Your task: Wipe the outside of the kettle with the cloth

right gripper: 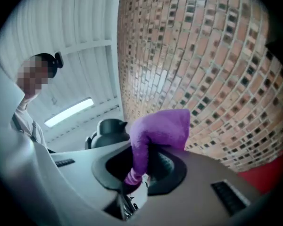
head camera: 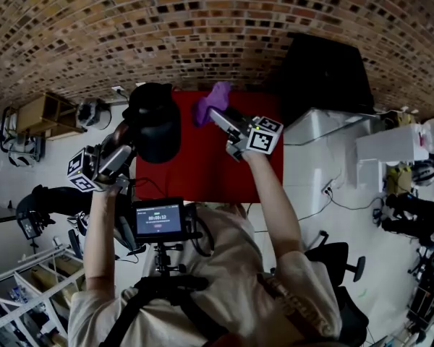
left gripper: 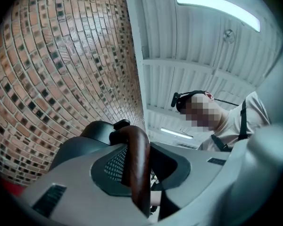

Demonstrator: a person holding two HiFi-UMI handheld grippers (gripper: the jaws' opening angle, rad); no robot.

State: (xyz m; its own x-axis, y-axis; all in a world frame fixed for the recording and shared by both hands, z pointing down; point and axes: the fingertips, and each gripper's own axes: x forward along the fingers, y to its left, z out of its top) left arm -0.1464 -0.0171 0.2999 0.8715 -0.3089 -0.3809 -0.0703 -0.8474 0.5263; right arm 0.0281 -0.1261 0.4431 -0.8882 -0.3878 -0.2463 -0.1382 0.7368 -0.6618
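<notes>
One black kettle [head camera: 153, 121], one purple cloth [head camera: 213, 98] and two grippers are counted at a red table [head camera: 202, 172]. The kettle is seen at the table's left edge. Only the left gripper view shows the left gripper [head camera: 119, 152] clamped on its brown handle [left gripper: 136, 159]. The cloth is pinched in the right gripper [head camera: 217, 116], beside the kettle, with a gap shown in the head view. Whether the kettle rests on the table cannot be told.

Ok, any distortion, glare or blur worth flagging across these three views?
Head view: heavy fisheye bows the brick wall, and the black kettle is underexposed, nearly featureless. Left gripper view: the ceiling strip light blows out; the brown wooden kettle handle is sharp. Right gripper view: the purple cloth is clear; corners vignette black.
</notes>
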